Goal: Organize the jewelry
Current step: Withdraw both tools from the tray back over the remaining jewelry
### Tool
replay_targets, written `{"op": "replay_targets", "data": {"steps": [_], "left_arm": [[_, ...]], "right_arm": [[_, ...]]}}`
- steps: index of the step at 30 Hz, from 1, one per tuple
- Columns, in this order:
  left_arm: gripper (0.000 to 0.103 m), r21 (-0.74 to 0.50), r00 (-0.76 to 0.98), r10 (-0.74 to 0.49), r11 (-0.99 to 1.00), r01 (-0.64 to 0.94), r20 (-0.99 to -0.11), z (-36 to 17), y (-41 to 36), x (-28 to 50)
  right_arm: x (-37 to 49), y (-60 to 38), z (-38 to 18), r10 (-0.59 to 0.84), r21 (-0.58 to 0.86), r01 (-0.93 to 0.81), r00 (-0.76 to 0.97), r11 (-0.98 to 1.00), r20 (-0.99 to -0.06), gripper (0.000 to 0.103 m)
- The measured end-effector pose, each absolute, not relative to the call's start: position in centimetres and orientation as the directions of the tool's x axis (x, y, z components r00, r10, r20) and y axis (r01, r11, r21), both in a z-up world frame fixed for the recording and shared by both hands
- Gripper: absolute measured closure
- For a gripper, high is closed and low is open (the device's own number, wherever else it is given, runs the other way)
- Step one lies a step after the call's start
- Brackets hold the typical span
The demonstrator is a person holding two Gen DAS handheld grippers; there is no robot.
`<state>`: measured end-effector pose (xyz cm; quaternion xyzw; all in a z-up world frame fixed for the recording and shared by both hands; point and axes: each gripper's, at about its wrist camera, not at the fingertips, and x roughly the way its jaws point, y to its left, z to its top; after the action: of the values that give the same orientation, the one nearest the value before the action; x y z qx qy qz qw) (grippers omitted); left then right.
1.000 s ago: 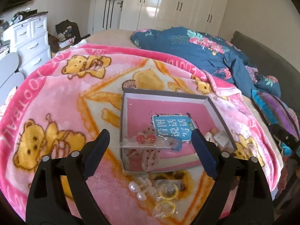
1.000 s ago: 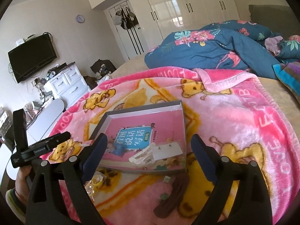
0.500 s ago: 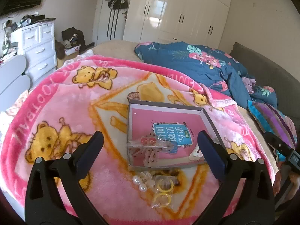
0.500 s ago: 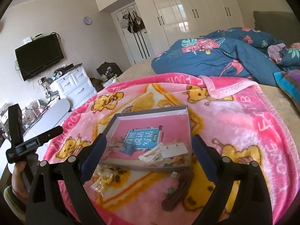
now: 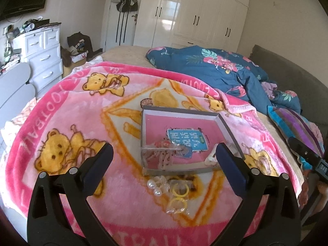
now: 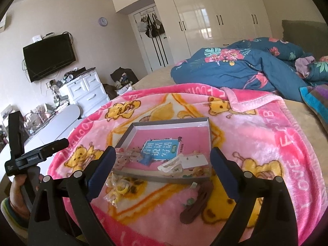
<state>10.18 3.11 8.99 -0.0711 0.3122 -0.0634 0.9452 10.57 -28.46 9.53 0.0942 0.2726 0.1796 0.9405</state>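
Observation:
A shallow grey box (image 5: 180, 110) with a pink floor lies on the pink bear blanket. Inside it are a clear bag of red earrings (image 5: 162, 146), a white hair clip (image 5: 211, 158) and a white card (image 6: 194, 160). In front of the box, on the blanket, lie bagged pearl earrings (image 5: 157, 186), bagged yellow rings (image 5: 180, 190) and a brown hair clip (image 6: 196, 205). My left gripper (image 5: 163, 150) hangs open above the box's near edge, holding nothing. My right gripper (image 6: 163, 155) is open too and holds nothing, hovering short of the box (image 6: 170, 122).
A blue floral duvet (image 5: 215, 71) is heaped at the far right of the bed. White drawers (image 5: 44, 57) and a wall TV (image 6: 49, 59) stand to the left. A hand (image 6: 18, 188) holds the left gripper's handle at the blanket's left edge.
Both grippers have drawn back and up from the box, which looks smaller now. The left jaws have spread wider. The bag of red earrings stays in the box.

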Motion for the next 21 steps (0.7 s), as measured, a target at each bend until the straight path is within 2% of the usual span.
{"op": "replay_targets", "data": {"steps": [21], "left_arm": [[0.009, -0.130, 0.741, -0.158, 0.987, 0.096, -0.653, 5.1, 2.1, 8.0]], "right_arm": [[8.9, -28.6, 6.5, 0.365, 0.247, -0.270, 0.743, 0.931, -0.562, 0.011]]}}
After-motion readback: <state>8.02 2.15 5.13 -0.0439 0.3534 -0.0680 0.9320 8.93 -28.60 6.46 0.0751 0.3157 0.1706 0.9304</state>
